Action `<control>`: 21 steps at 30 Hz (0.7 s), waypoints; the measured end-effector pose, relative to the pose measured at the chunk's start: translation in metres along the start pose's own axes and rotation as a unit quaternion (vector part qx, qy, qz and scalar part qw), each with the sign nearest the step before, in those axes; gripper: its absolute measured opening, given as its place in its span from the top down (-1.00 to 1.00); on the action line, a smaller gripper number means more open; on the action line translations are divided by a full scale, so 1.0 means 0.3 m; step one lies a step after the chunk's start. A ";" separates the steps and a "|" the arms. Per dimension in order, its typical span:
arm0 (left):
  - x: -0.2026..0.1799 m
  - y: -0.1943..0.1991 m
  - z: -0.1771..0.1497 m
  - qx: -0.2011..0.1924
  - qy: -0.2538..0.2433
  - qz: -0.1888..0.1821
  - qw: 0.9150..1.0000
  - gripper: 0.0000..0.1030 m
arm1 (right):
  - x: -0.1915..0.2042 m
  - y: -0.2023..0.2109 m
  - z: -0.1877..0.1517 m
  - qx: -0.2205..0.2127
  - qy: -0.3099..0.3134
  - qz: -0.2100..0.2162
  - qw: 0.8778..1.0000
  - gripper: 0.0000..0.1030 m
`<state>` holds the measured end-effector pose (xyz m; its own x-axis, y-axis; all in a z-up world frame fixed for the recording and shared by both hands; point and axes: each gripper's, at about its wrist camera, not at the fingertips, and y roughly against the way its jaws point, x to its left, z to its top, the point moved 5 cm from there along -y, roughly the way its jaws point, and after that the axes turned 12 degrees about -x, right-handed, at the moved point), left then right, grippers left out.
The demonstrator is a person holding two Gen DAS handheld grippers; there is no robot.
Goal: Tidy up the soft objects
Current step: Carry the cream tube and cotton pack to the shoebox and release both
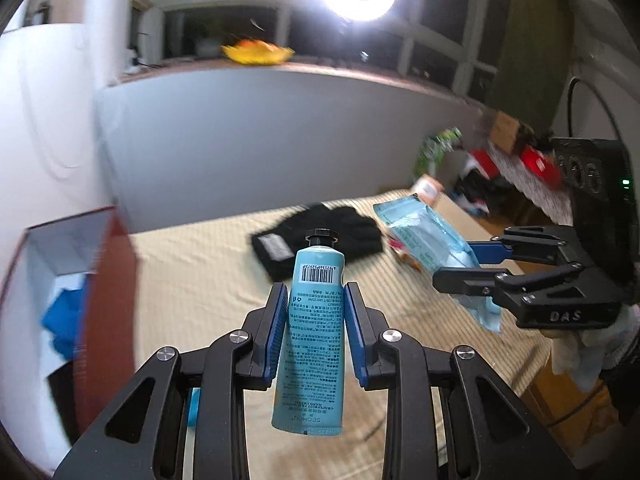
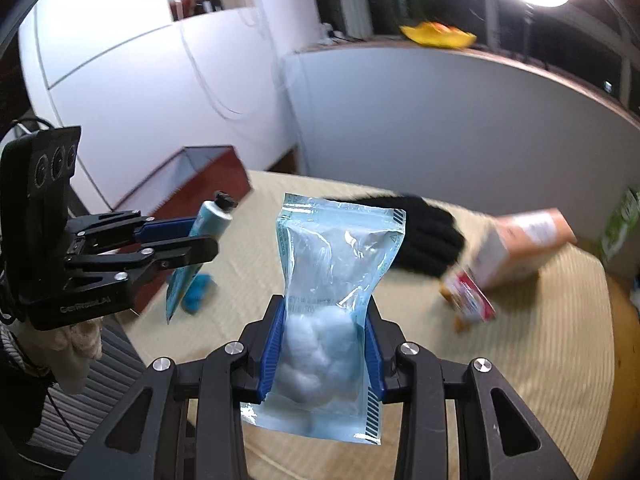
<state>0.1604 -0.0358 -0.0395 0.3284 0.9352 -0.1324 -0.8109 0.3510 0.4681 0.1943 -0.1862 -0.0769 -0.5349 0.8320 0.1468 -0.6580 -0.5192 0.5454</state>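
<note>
Left gripper [image 1: 316, 332] squeezed on a blue tube [image 1: 314, 332], black cap past the fingertips. Right gripper [image 2: 326, 344] squeezed on a clear bag [image 2: 336, 280] with white cotton balls [image 2: 316, 344] inside, between the pads. Beyond both, a black glove [image 2: 428, 236] flat on the striped cloth [image 2: 520, 360]. Left of the tube, an open red box [image 1: 108, 312] with something blue [image 1: 66, 320] inside.

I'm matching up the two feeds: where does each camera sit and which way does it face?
Left wrist: on the left tongs, looking along them over the bed; they clamp a hand cream tube.
Right wrist: on the right tongs, clamping a cotton ball bag; a gloved hand shows.
Shared: black glove, red box, each other's tongs.
</note>
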 end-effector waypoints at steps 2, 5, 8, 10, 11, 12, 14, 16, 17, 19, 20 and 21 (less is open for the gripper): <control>0.067 0.053 0.011 -0.012 0.006 0.017 1.000 0.48 | 0.052 -0.028 0.046 -0.004 0.011 0.013 1.000 0.36; 0.173 0.133 0.015 -0.026 0.011 0.051 0.998 0.48 | 0.148 -0.089 0.133 -0.008 0.030 0.039 0.999 0.36; 0.282 0.199 0.004 -0.035 0.019 0.084 0.996 0.48 | 0.248 -0.159 0.206 -0.005 0.039 0.067 0.997 0.36; 0.357 0.233 -0.014 -0.036 0.027 0.107 0.993 0.48 | 0.307 -0.206 0.244 -0.001 0.040 0.084 0.996 0.36; 0.385 0.247 -0.025 -0.035 0.031 0.116 0.992 0.48 | 0.338 -0.230 0.263 0.000 0.040 0.092 0.995 0.36; 0.418 0.258 -0.039 -0.034 0.035 0.124 0.991 0.48 | 0.374 -0.259 0.281 0.003 0.043 0.100 0.994 0.36; 0.466 0.277 -0.066 -0.030 0.044 0.140 0.989 0.48 | 0.441 -0.314 0.308 0.008 0.051 0.112 0.992 0.36; 0.514 0.288 -0.098 -0.025 0.053 0.152 0.987 0.48 | 0.509 -0.373 0.325 0.017 0.059 0.122 0.991 0.36; 0.530 0.291 -0.109 -0.024 0.056 0.155 0.986 0.48 | 0.537 -0.400 0.328 0.022 0.060 0.127 0.990 0.36; 0.557 0.298 -0.126 -0.024 0.061 0.163 0.984 0.48 | 0.596 -0.455 0.336 0.032 0.063 0.135 0.988 0.36; 0.570 0.305 -0.135 -0.025 0.063 0.169 0.983 0.48 | 0.619 -0.481 0.338 0.036 0.064 0.138 0.988 0.36; 0.582 0.303 -0.142 -0.026 0.066 0.172 0.982 0.48 | 0.649 -0.514 0.339 0.040 0.064 0.142 0.987 0.36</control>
<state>0.1233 0.1614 -0.0572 -0.0330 0.9956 -0.0876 -0.8875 0.0111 0.4607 0.2454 0.0758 -0.0486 -0.7572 0.6214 0.2011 -0.4306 -0.7065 0.5617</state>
